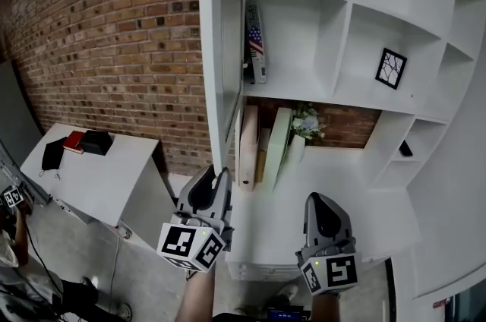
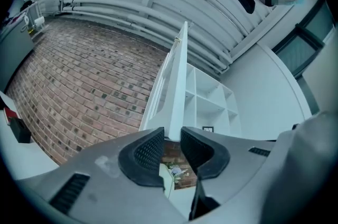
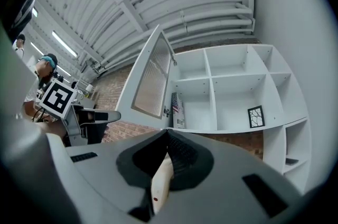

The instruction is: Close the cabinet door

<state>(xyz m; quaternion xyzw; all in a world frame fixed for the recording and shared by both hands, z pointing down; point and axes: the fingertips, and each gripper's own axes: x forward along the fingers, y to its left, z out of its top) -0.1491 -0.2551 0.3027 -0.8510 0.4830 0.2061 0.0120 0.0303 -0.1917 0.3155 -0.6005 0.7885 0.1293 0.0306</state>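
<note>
Our left gripper [image 2: 172,136] pinches the lower edge of the open white flat-panel cabinet door [image 2: 178,91]. Our right gripper [image 3: 168,136] is empty, jaws together.

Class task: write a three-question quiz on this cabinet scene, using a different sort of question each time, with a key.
1. True or false: the cabinet door is already shut.
2. What stands in the brick-backed recess? A flowers; B a kettle; C a clock.
3. Short answer: which gripper's jaws are fully together?

Key: 1 false, it stands open. 2 A. 3 the right gripper.
</note>
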